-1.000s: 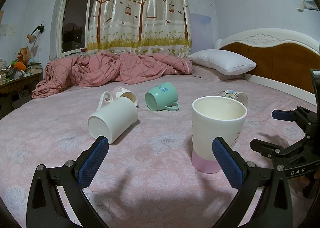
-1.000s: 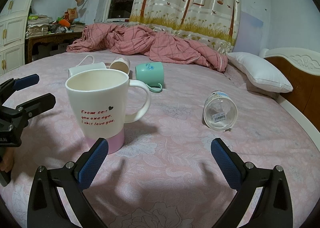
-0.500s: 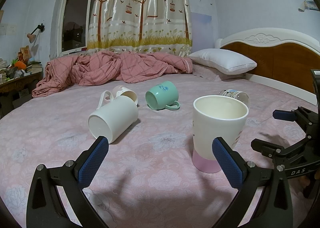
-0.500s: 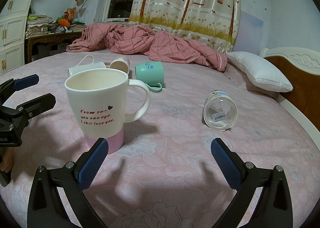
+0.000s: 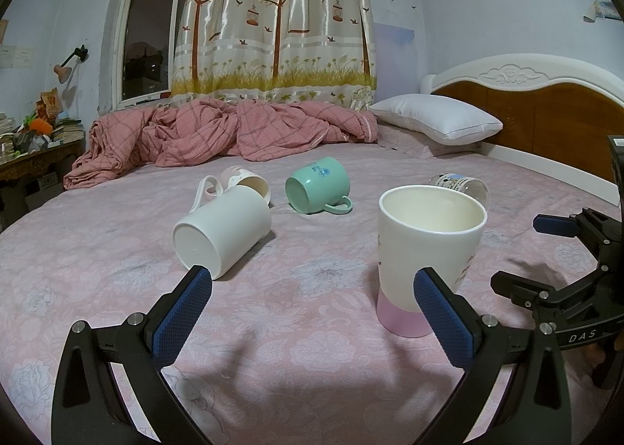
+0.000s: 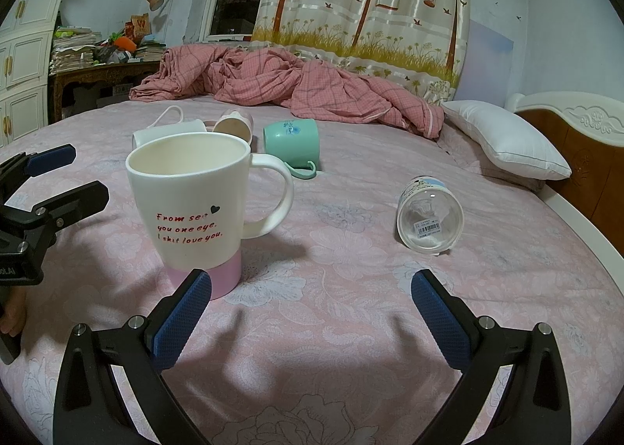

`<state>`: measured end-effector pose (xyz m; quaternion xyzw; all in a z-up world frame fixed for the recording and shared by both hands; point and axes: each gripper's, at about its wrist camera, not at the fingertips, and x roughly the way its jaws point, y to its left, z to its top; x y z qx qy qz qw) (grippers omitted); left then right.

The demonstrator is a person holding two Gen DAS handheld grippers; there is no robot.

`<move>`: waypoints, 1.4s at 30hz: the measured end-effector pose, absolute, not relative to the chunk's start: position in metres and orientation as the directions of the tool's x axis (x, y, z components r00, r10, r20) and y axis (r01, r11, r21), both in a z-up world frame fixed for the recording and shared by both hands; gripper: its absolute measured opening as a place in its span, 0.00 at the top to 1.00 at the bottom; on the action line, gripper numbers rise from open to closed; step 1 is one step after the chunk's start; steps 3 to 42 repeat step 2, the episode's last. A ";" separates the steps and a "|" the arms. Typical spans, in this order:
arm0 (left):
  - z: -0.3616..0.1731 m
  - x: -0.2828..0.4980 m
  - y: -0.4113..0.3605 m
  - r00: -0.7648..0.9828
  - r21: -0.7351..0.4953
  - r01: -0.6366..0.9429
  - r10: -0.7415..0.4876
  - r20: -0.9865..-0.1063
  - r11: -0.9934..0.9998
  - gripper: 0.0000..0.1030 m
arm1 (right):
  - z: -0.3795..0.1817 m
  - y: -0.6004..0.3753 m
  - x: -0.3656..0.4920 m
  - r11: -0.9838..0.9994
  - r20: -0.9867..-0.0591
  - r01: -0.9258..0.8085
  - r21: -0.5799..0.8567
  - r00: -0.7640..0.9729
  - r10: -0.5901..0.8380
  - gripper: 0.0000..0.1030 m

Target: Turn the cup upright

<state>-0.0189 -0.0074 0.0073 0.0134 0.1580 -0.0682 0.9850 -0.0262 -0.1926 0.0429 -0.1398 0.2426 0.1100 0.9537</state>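
A white mug with a pink base and red lettering point(image 6: 199, 211) stands upright on the bed; it also shows in the left wrist view point(image 5: 427, 250). A plain white mug point(image 5: 222, 228), a small pink-white cup point(image 5: 249, 181), a green mug point(image 5: 318, 185) and a clear glass cup point(image 6: 429, 218) lie on their sides. My left gripper point(image 5: 312, 308) is open and empty, between the white mug and the upright mug. My right gripper point(image 6: 312, 312) is open and empty, just right of the upright mug.
A crumpled pink plaid quilt point(image 5: 218, 133) lies at the far side of the bed. A white pillow point(image 5: 436, 117) rests by the wooden headboard point(image 5: 546, 109) on the right. A cluttered desk point(image 6: 97, 59) stands at the left.
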 end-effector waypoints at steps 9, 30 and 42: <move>0.008 -0.018 -0.008 0.941 0.005 0.139 -0.130 -0.313 0.990 0.00 | 0.043 -0.193 -0.026 0.937 -0.494 -0.278 -0.213 0.858 0.142 0.00; 0.008 -0.018 -0.008 0.941 0.005 0.139 -0.130 -0.313 0.990 0.00 | 0.043 -0.193 -0.026 0.937 -0.494 -0.278 -0.213 0.858 0.142 0.00; 0.008 -0.018 -0.008 0.941 0.005 0.139 -0.130 -0.313 0.990 0.00 | 0.043 -0.193 -0.026 0.937 -0.494 -0.278 -0.213 0.858 0.142 0.00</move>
